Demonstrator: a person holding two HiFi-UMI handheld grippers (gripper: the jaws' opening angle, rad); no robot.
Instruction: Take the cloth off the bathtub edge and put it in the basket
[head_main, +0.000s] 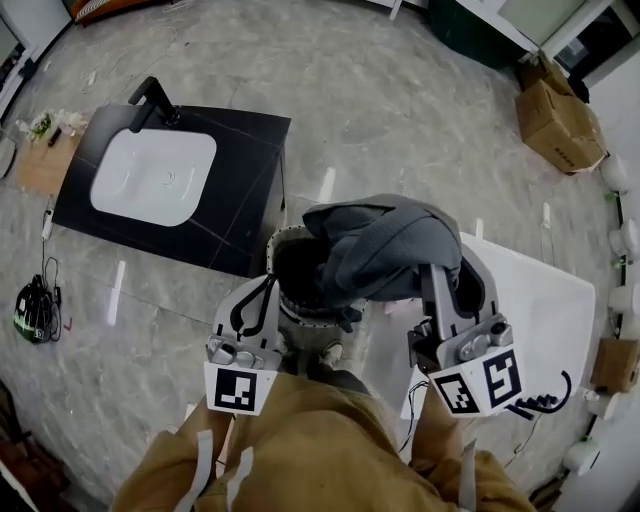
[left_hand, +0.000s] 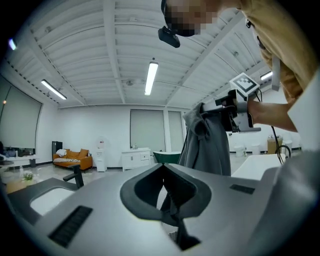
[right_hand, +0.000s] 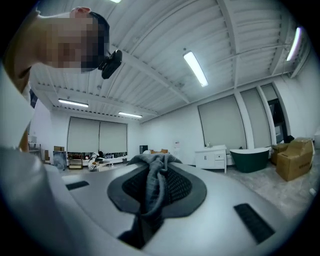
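Note:
The grey cloth is bunched and lifted, hanging over the mouth of the round dark basket on the floor. My right gripper is shut on it. In the right gripper view a fold of the cloth is pinched between the dark pads of that gripper. The white bathtub lies to the right of the basket. My left gripper hovers at the basket's near left side, shut with nothing in it. The left gripper view shows the cloth dangling from the right gripper beyond the left gripper.
A black vanity with a white sink and black tap stands to the left. Cardboard boxes sit at the far right. A dark green tub stands by the far wall. Cables lie on the floor at left.

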